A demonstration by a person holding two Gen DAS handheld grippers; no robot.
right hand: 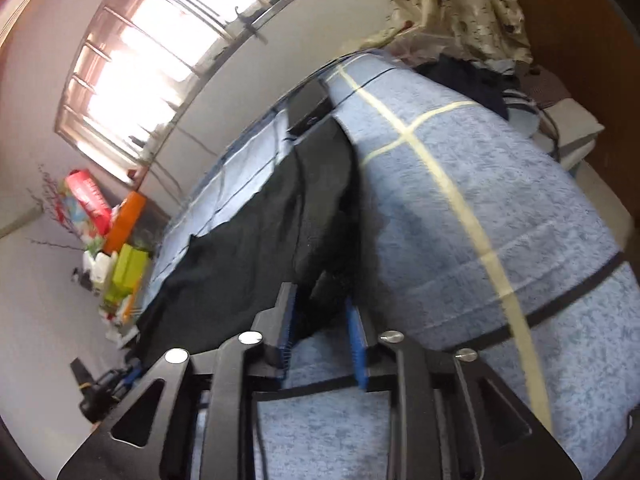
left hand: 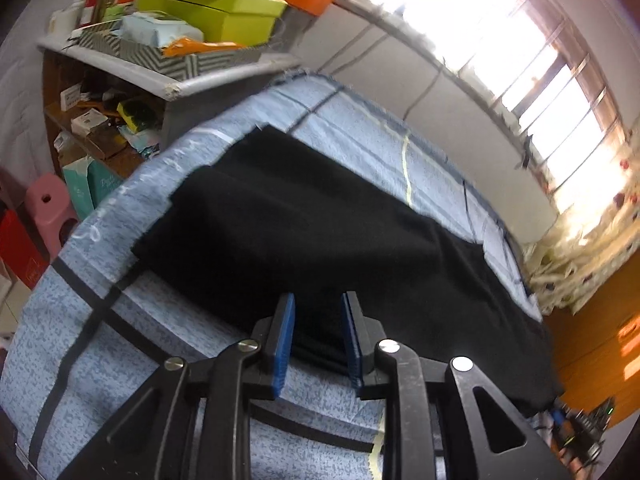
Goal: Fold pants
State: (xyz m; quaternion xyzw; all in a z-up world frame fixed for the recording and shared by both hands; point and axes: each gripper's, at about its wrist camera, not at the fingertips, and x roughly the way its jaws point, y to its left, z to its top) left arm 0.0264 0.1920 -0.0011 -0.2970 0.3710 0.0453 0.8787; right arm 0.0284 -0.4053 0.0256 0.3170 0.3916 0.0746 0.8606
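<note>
Black pants (left hand: pixel 300 220) lie spread flat on a blue patterned bed sheet (left hand: pixel 120 360). My left gripper (left hand: pixel 318 300) sits low at their near edge. Its blue pads (left hand: pixel 285 332) stand apart, with the hem lying loose between them. In the right wrist view the pants (right hand: pixel 240 248) stretch away toward the window, one end folded into a raised ridge. My right gripper (right hand: pixel 320 296) straddles a bunched fold at that end. Its pads (right hand: pixel 356 340) are spread, and the sheet (right hand: pixel 480 200) shows between them just below the fold.
A cluttered shelf (left hand: pixel 168 80) with a green box (left hand: pixel 212 12) stands past the bed's far left corner, a pink stool (left hand: pixel 48 208) beside it. A window (left hand: pixel 500 40) runs along the far wall. A dark flat object (right hand: pixel 308 104) and piled clothes (right hand: pixel 472 76) lie at the bed's far end.
</note>
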